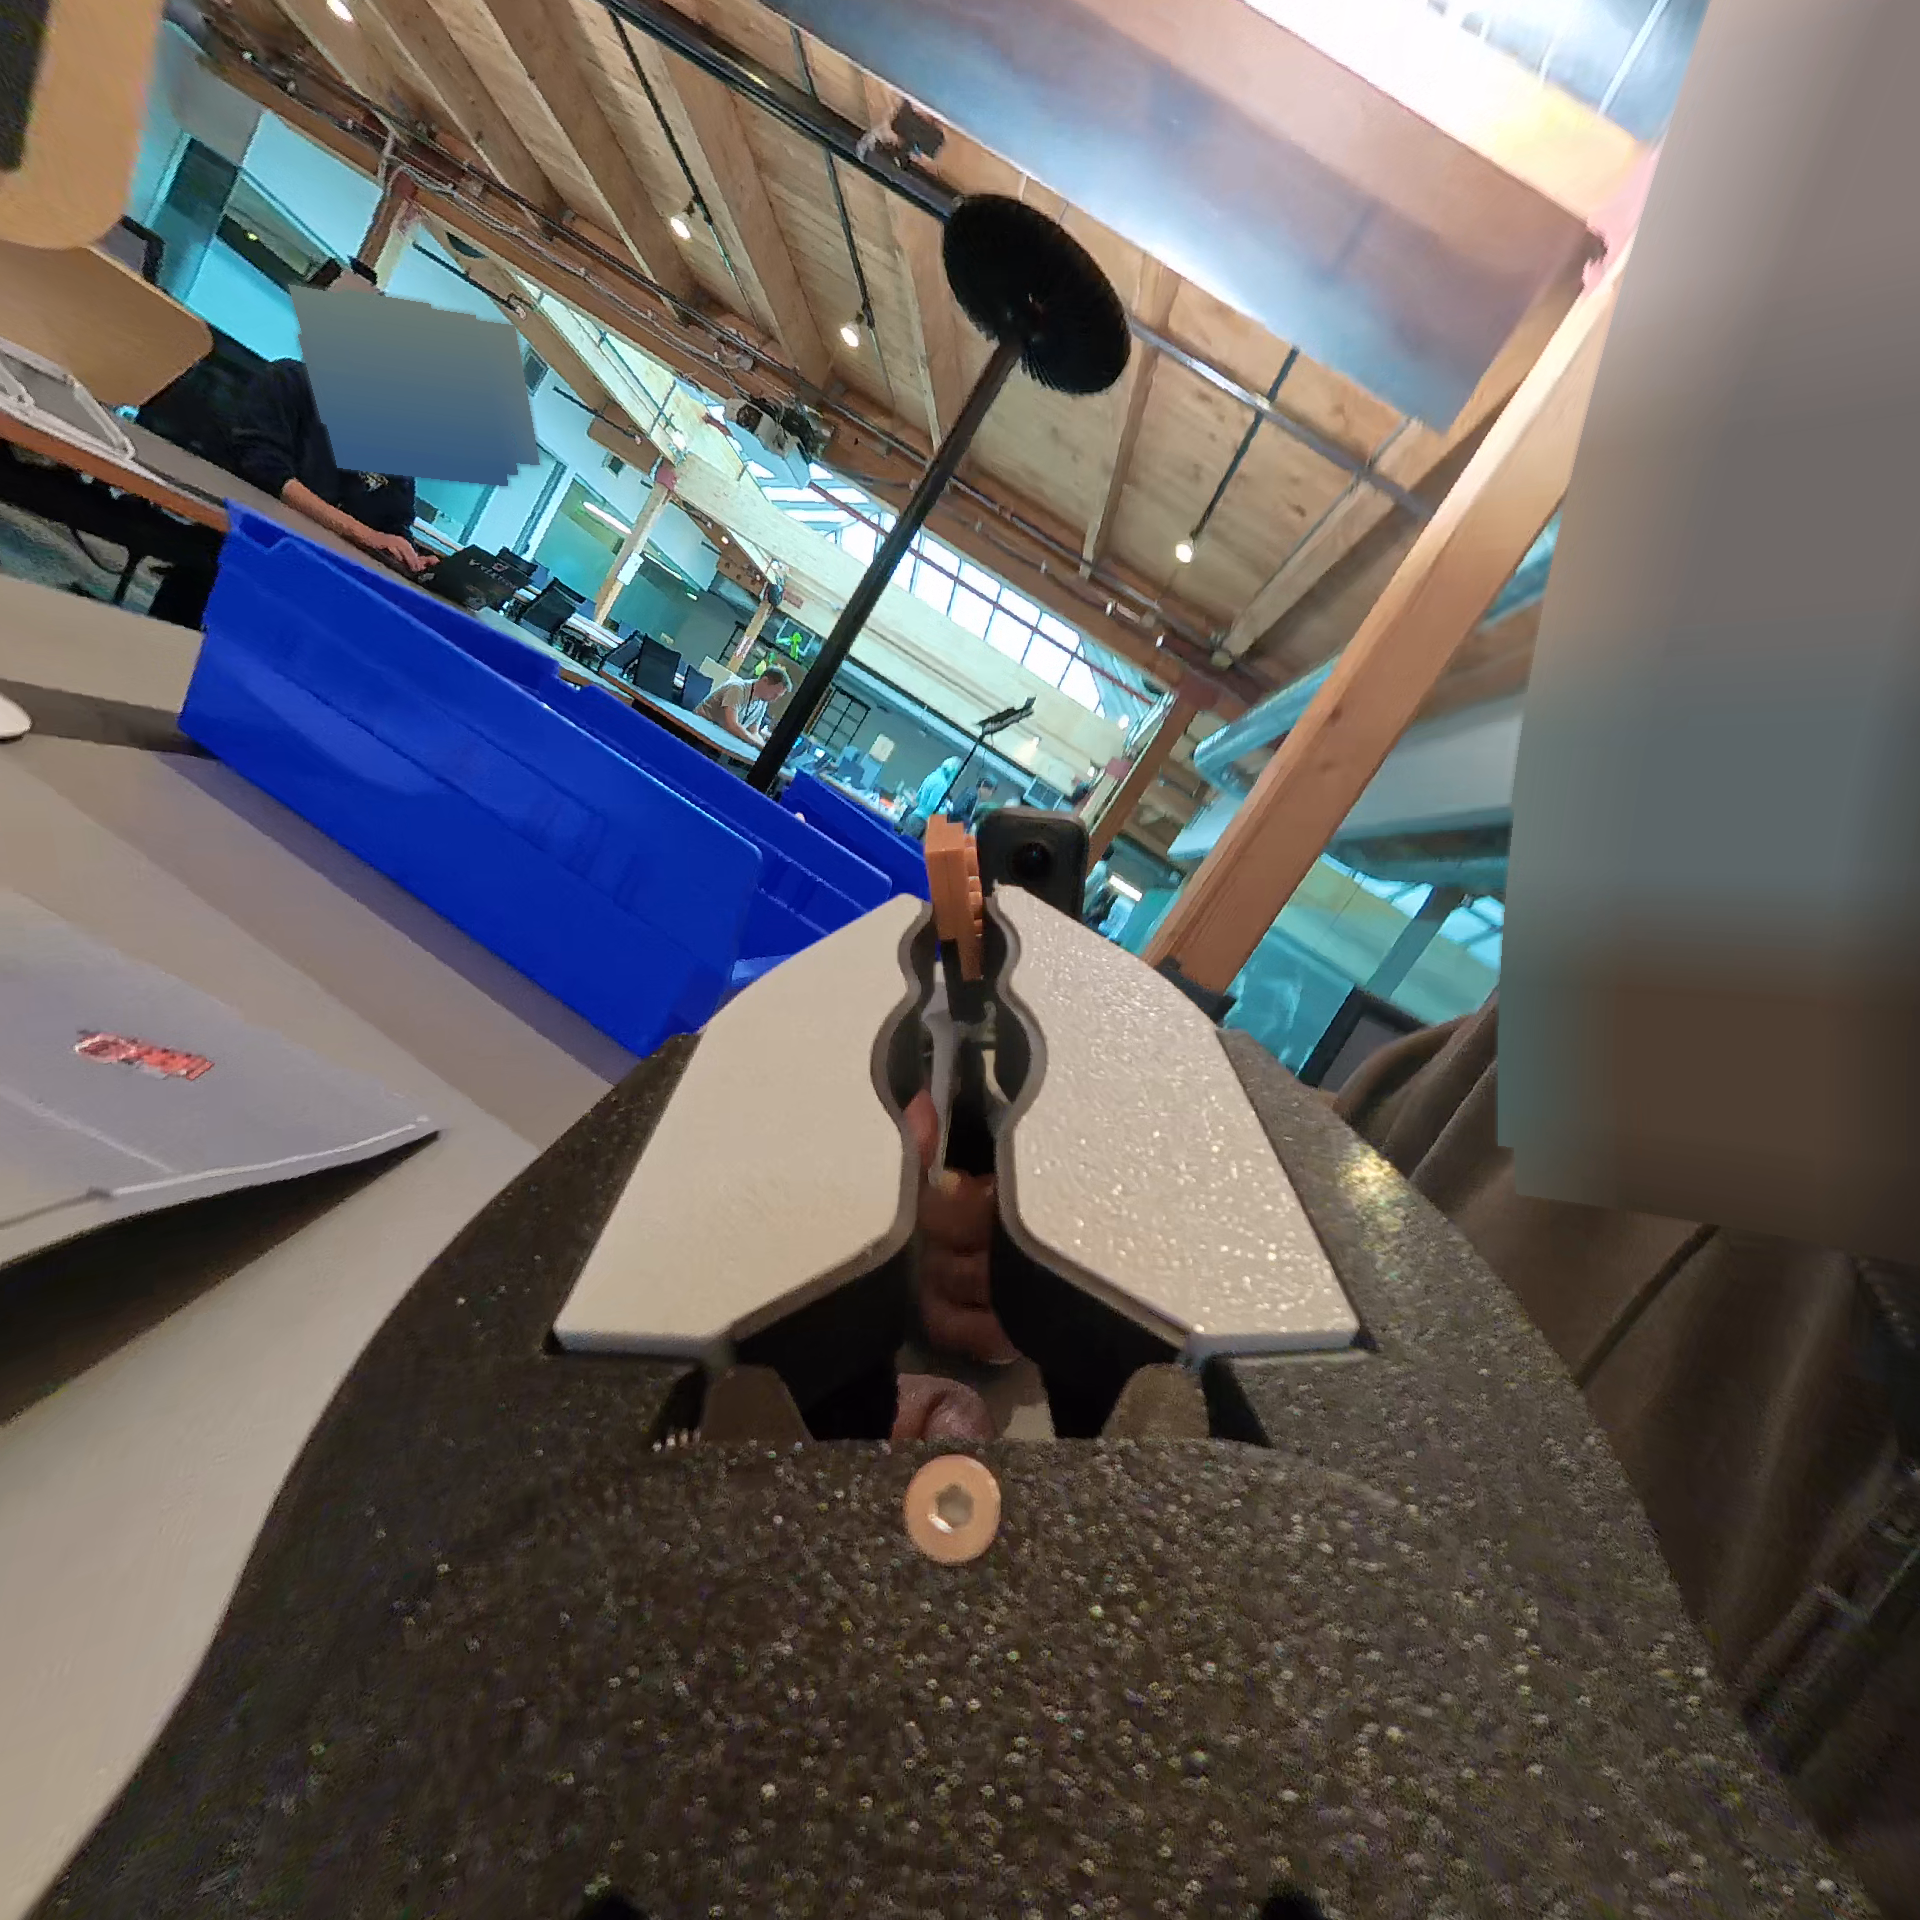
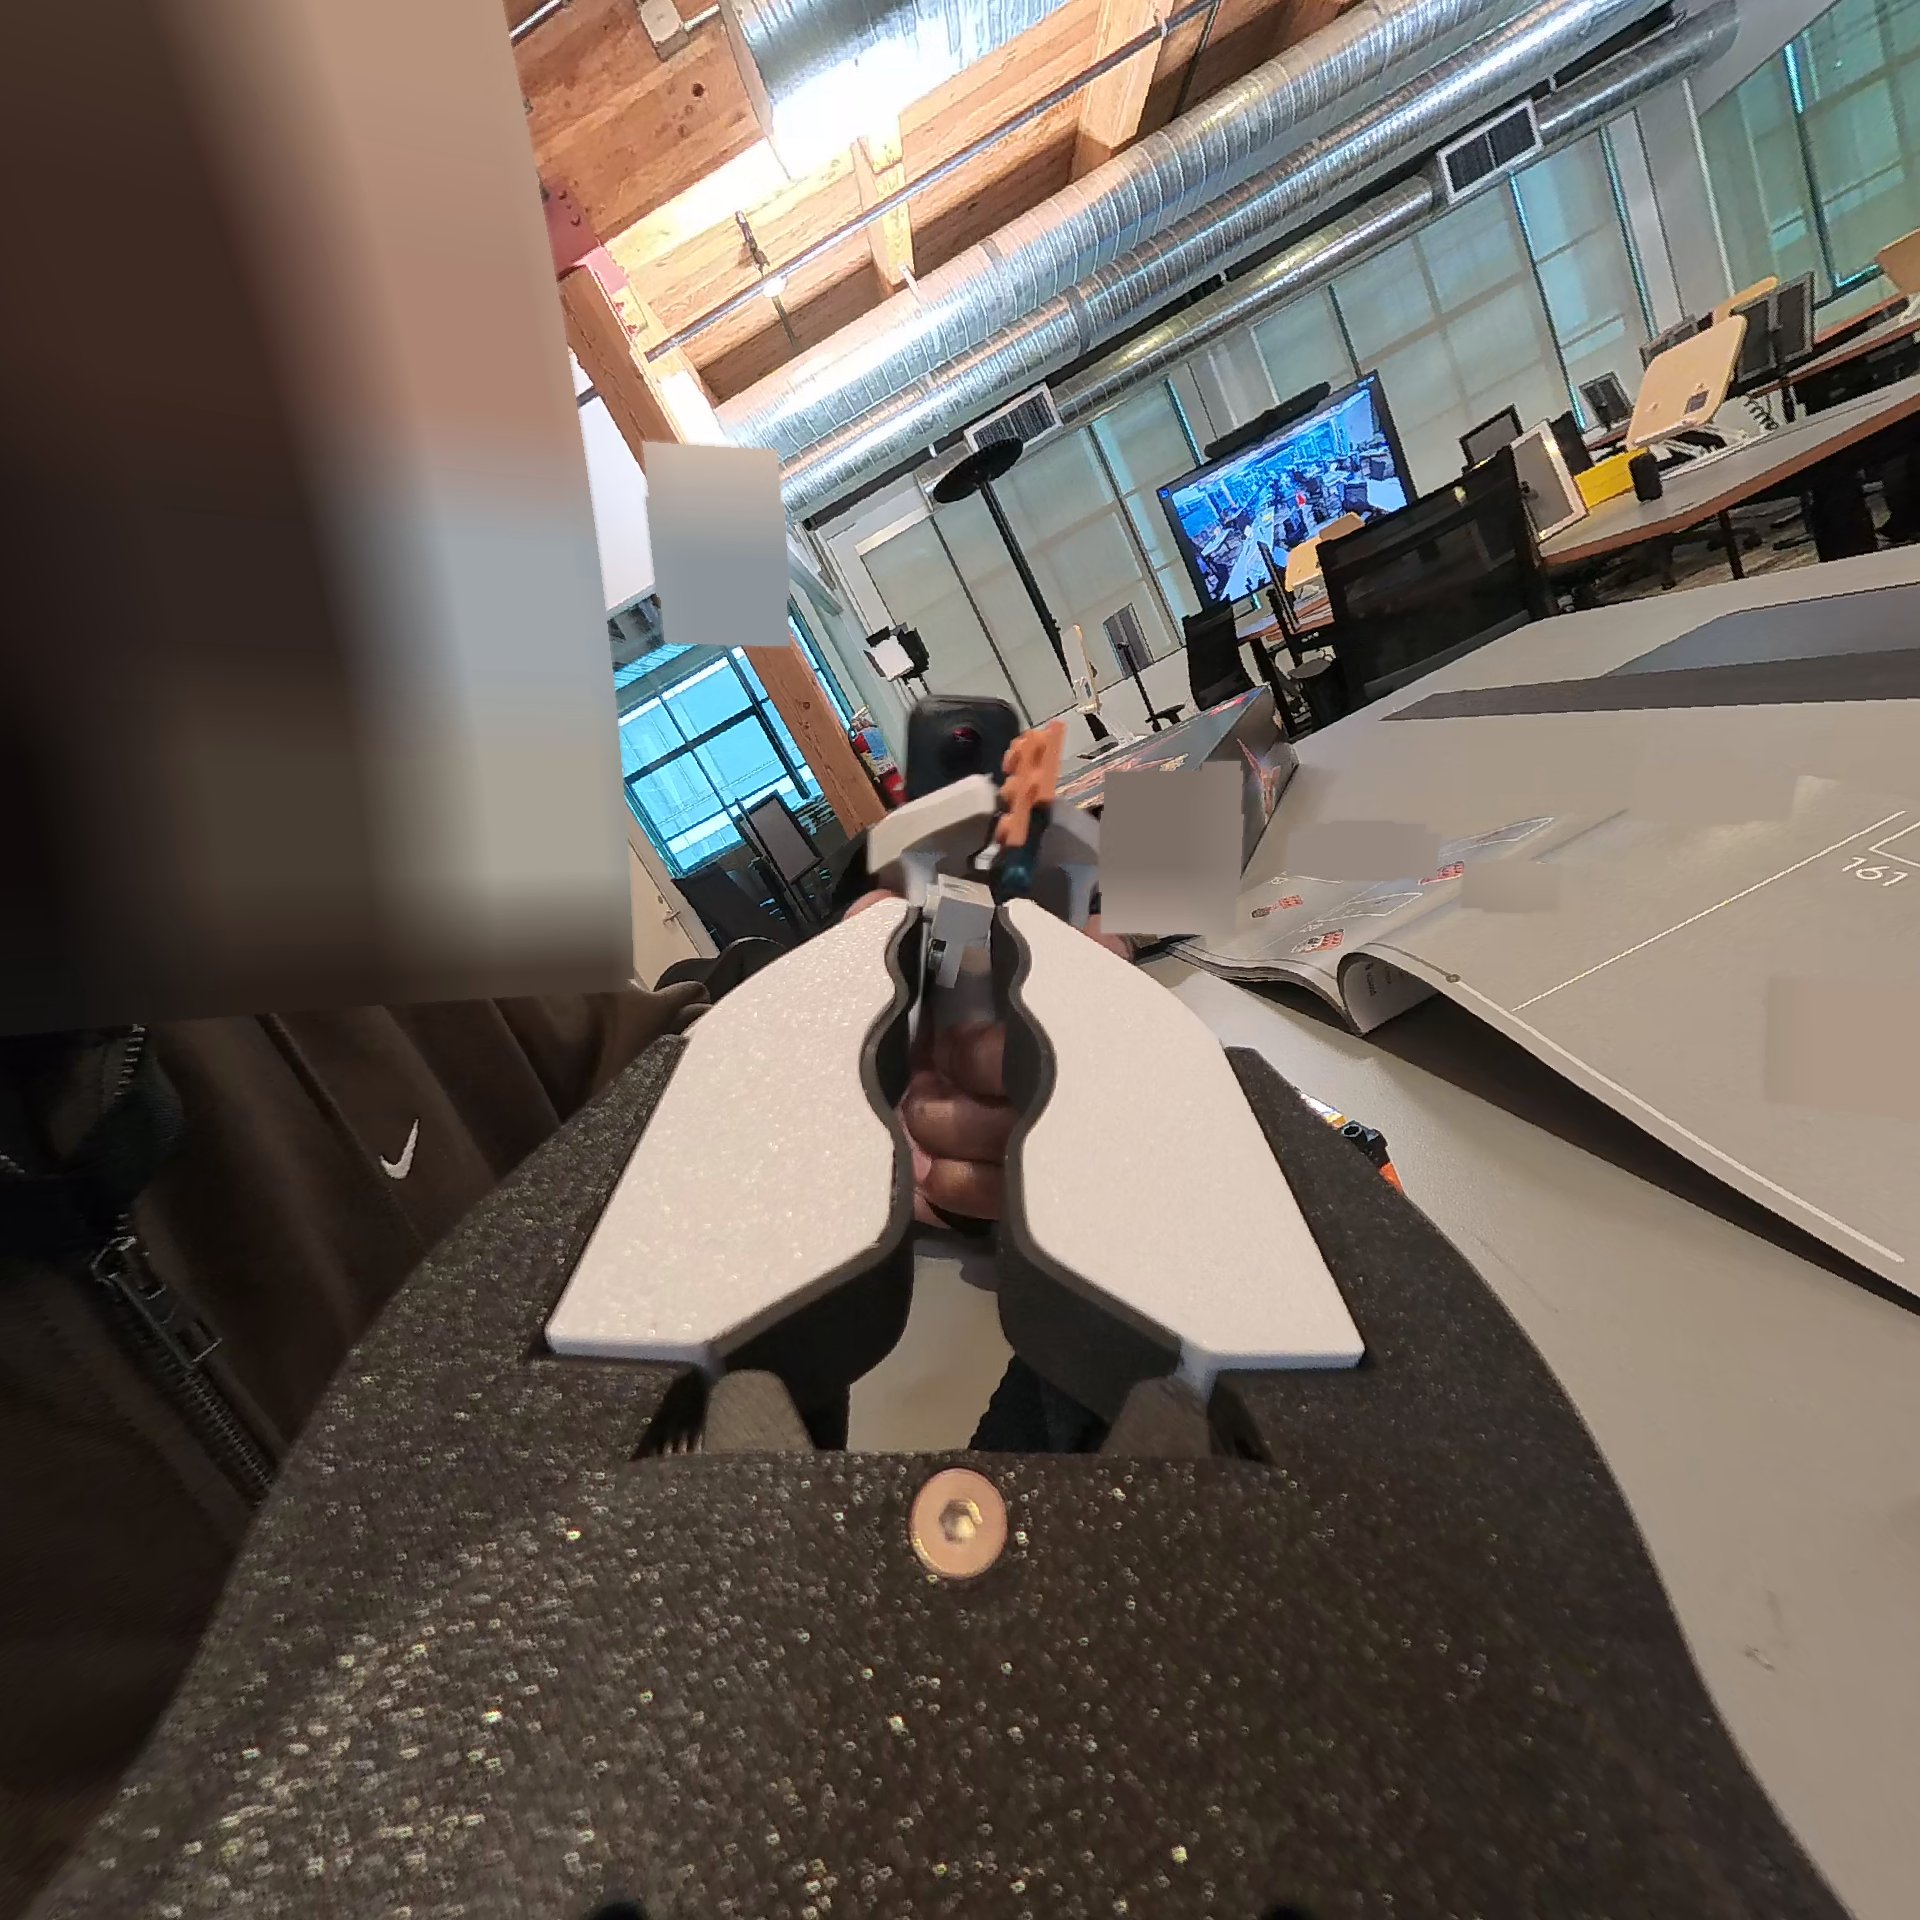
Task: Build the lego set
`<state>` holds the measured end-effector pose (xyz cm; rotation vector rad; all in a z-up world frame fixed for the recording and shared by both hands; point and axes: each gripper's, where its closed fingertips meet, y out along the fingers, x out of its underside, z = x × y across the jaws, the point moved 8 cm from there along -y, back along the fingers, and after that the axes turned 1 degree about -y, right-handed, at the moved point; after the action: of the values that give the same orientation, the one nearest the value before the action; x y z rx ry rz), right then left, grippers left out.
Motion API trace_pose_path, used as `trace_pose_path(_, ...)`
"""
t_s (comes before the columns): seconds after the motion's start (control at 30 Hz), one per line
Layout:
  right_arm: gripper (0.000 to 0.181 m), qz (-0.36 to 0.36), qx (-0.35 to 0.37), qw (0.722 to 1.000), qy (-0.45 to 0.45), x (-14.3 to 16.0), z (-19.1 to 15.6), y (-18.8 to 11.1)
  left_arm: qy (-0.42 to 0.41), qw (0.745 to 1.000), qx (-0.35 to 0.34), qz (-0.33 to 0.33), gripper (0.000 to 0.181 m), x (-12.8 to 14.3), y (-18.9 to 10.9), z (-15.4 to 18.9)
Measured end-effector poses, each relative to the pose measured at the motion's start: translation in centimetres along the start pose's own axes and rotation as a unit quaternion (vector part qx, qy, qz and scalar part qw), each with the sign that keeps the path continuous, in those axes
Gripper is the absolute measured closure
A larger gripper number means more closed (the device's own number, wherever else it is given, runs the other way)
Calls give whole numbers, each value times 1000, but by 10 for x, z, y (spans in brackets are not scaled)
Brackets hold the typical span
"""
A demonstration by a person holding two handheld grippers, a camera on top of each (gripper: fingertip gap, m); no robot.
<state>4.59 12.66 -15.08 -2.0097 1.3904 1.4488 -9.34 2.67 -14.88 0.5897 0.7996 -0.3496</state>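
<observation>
Both grippers are held up in the air and face each other. My left gripper (image 1: 961, 920) is shut on a small lego assembly with an orange plate (image 1: 954, 883) sticking up past its tips. My right gripper (image 2: 956, 920) is shut on a grey lego piece (image 2: 961, 930). In the right wrist view the left gripper (image 2: 1003, 831) shows just beyond, holding the orange plate (image 2: 1029, 779) with a teal part (image 2: 1018, 868) below it. The grey piece meets that assembly; I cannot tell whether they are joined. The right gripper's camera (image 1: 1034, 852) shows behind the orange plate.
Blue plastic bins (image 1: 468, 790) stand on the grey table (image 1: 312, 883) to the left. An open instruction booklet (image 2: 1610, 997) lies on the table, also in the left wrist view (image 1: 156, 1101). The lego box (image 2: 1257, 769) stands behind it. Small loose pieces (image 2: 1361, 1138) lie near the booklet. The left gripper's tips are roughly 4 centimeters from the right gripper's.
</observation>
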Motion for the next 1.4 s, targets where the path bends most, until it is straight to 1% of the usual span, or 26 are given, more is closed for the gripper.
trace_pose_path(0.1,169,0,0,1000,0,0,0,0,-41,999,-9,23,173,-2,-5,-8)
trace_pose_path(0.2,169,0,0,1000,0,0,0,0,-49,998,-12,26,173,-2,-5,-10)
trace_pose_path(0.33,169,0,-1,1000,1,0,0,-1,-44,999,-13,22,173,-2,-5,-10)
trace_pose_path(0.4,170,1,-1,1000,3,0,1,-1,-35,999,-18,7,173,0,-3,-9)
trace_pose_path(0.57,169,3,0,1000,10,-1,2,-2,15,999,-16,-38,173,5,3,-1)
trace_pose_path(0.73,170,4,1,1000,15,-1,3,-3,48,997,-10,-62,173,8,7,5)
trace_pose_path(1.07,170,12,4,1000,23,-3,5,-5,33,998,-2,-61,173,9,7,5)
trace_pose_path(1.3,169,35,6,998,61,-7,12,-10,25,998,3,-64,173,10,8,5)
trace_pose_path(1.37,169,28,19,997,74,-7,15,-10,27,998,2,-64,173,10,8,5)
trace_pose_path(1.4,169,14,42,995,85,-6,19,-10,28,998,0,-62,173,10,7,5)
